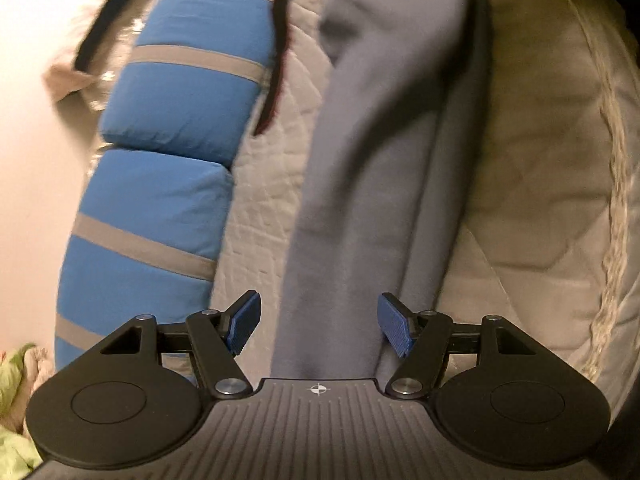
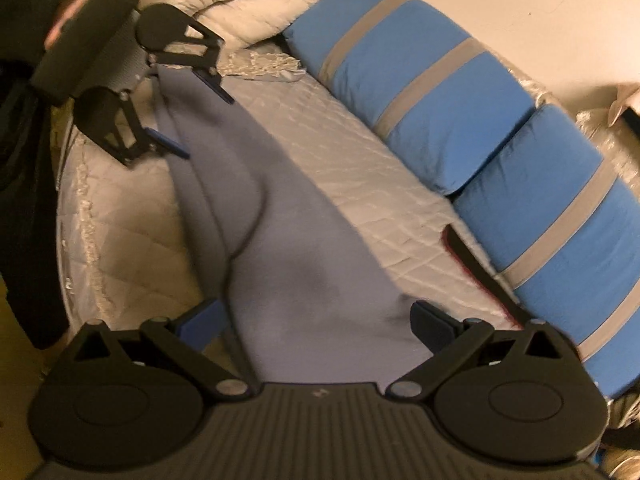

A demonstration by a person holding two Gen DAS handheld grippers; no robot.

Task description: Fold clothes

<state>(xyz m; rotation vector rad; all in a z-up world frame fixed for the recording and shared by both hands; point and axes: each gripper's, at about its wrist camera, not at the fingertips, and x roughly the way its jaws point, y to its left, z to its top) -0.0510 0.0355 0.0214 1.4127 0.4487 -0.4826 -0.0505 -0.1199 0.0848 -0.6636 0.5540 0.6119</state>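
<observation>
A long grey-lilac garment (image 1: 360,160) (image 2: 288,240) lies stretched along the quilted mattress (image 1: 540,200) (image 2: 360,184). My left gripper (image 1: 320,328) (image 2: 208,128) stands open at one end of it. The cloth runs between its blue pads (image 1: 244,328), and the pads do not press on it. At the other end my right gripper (image 2: 316,324) is open wide, low over the cloth. The garment's width fills the gap between its fingers. The picture is blurred there.
Two blue pillows with grey stripes (image 1: 168,100) (image 2: 420,80) line the far side of the mattress. A dark strap (image 1: 280,60) (image 2: 480,272) lies beside them. A pale duvet (image 2: 248,4) is bunched at the bed's end. A person's dark sleeve (image 2: 24,160) is at the left.
</observation>
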